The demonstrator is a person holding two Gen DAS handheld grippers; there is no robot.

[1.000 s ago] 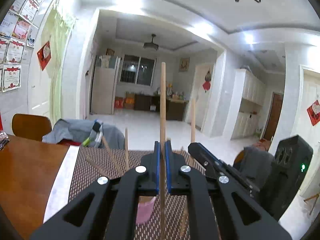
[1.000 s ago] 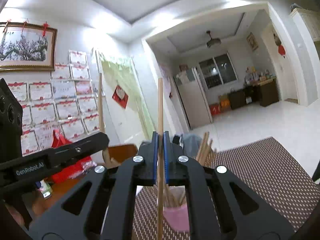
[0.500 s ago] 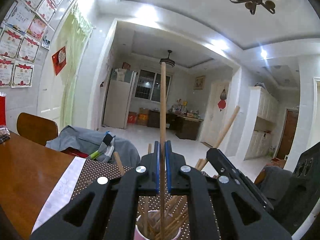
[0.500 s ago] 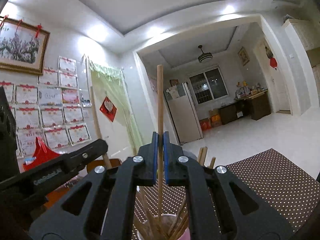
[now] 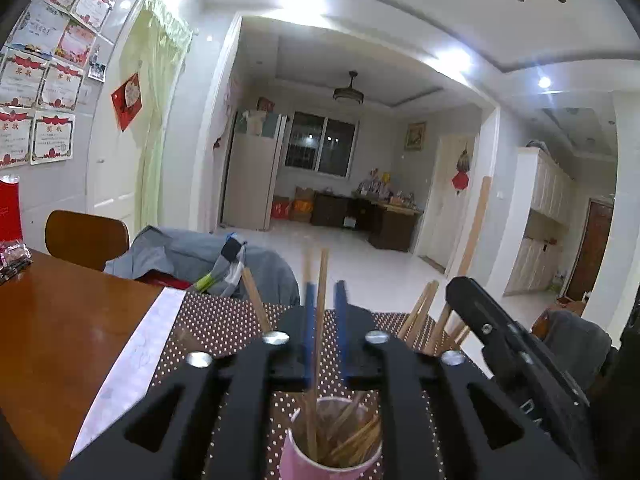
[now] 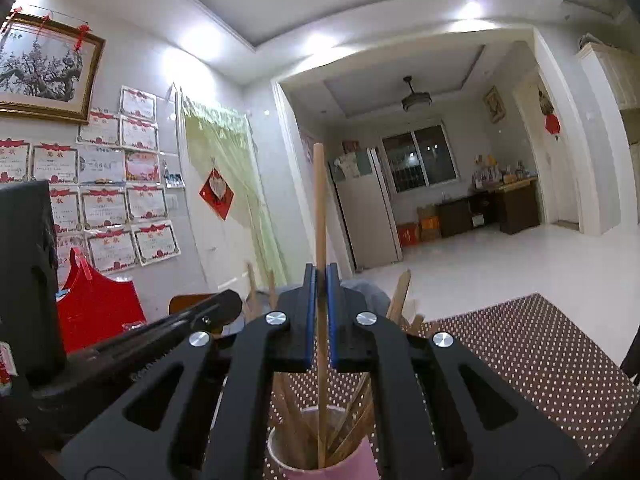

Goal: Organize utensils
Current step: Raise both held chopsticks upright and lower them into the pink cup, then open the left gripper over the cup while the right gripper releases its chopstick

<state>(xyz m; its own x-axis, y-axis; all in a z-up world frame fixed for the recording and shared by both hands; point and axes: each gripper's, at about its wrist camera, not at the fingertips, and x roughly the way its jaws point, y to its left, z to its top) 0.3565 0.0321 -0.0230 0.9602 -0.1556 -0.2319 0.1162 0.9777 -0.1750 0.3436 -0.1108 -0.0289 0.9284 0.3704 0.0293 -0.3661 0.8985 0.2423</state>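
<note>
A pink cup is set upright on the dotted brown mat, filled with wooden chopsticks leaning outward; one chopstick is held upright above it

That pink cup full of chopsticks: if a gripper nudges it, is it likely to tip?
Probably, yes. The pink cup looks like thin paper, so it is likely light. The chopsticks stand well above its rim and lean outward, which puts the weight high. The chopstick clamped in the right gripper reaches into the cup, so moving it sideways could lever the cup over.
</note>
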